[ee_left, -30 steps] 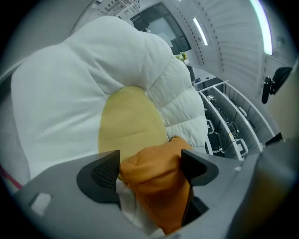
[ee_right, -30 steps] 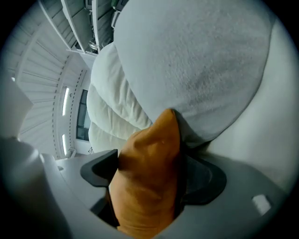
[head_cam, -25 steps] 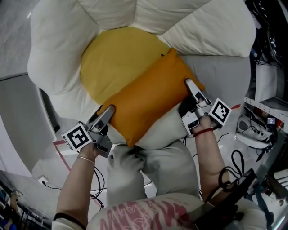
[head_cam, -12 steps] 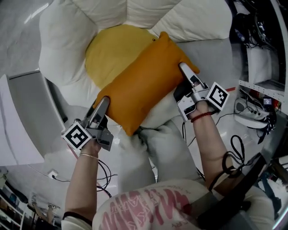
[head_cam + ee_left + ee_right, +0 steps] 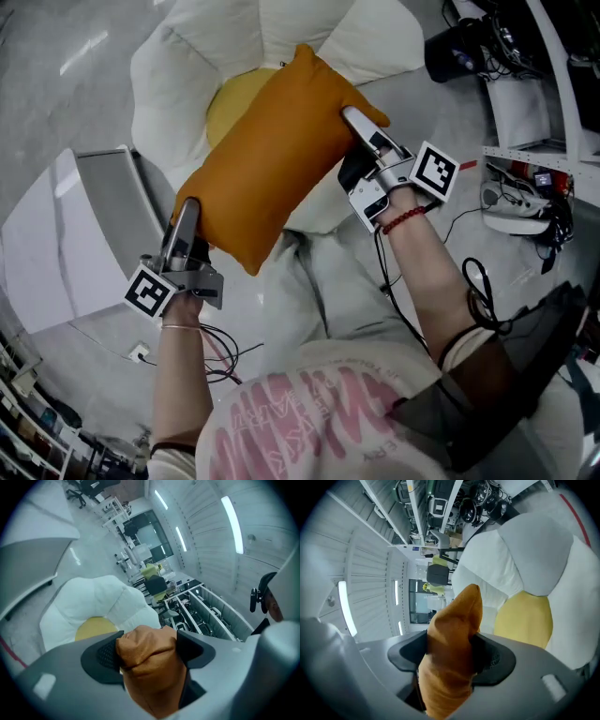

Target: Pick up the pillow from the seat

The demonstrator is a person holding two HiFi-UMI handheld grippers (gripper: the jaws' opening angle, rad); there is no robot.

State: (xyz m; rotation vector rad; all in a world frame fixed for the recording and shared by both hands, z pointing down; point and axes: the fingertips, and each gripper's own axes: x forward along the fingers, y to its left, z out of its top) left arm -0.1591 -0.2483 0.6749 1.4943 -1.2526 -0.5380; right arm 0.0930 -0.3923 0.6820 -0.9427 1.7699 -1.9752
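**Asker:** Where is the orange pillow (image 5: pixel 267 164) now?

**Describer:** It hangs in the air between the two hand-held grippers, above the white, petal-shaped seat (image 5: pixel 169 75) and apart from it. It tilts, with its far end to the right and its near end to the left. A second ago it lay flat on the seat's yellow centre (image 5: pixel 230 108). Now it has been lifted clear and hides most of that yellow patch from the head view.

**Asker:** How do the tools hold it?

**Describer:** The left gripper (image 5: pixel 186 214) pinches the pillow's near left end. In its own view, bunched orange cloth (image 5: pixel 150 663) fills the gap between the dark pads. The right gripper (image 5: pixel 358 124) pinches the far right end, where a corner of the pillow (image 5: pixel 454 634) stands up between its jaws. Both pairs of jaws have closed in a little over the last second, squeezing the soft cloth.

**Asker:** What else has changed?

**Describer:** Both grippers sit higher and farther up the head view than before. The seat now looks smaller beneath them. The grips are at the same two ends of the pillow as earlier.
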